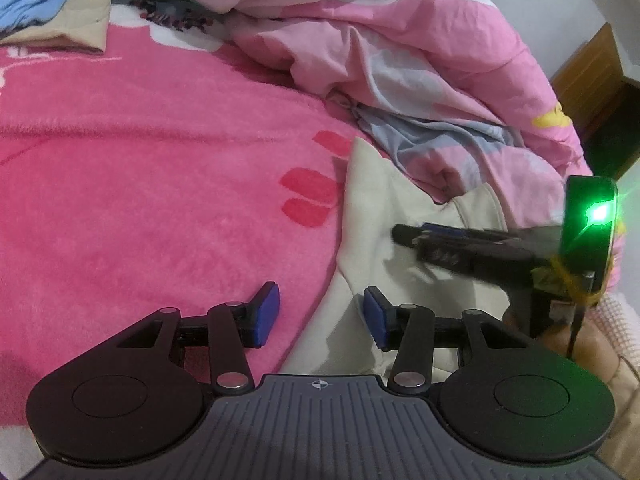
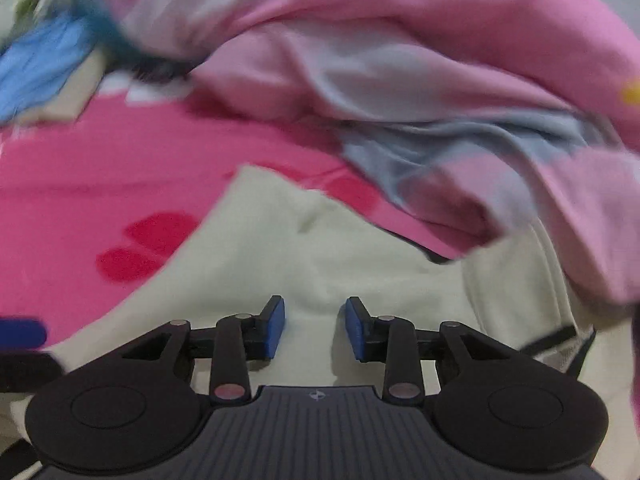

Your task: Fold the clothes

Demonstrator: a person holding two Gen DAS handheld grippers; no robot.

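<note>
A cream garment lies spread on the pink fleece blanket, its far side tucked under a rumpled quilt. My left gripper hovers over the garment's left edge, open, with nothing between its blue pads. My right gripper reaches in from the right above the garment's middle. In the right wrist view, which is motion-blurred, the right gripper stands open above the cream garment, holding nothing. A blue pad of the left gripper shows at that view's left edge.
A pink, blue and white quilt is heaped at the back and right and overlaps the garment. Blue and beige fabric lies at the far left. Wooden furniture stands beyond the bed. Bare pink blanket stretches to the left.
</note>
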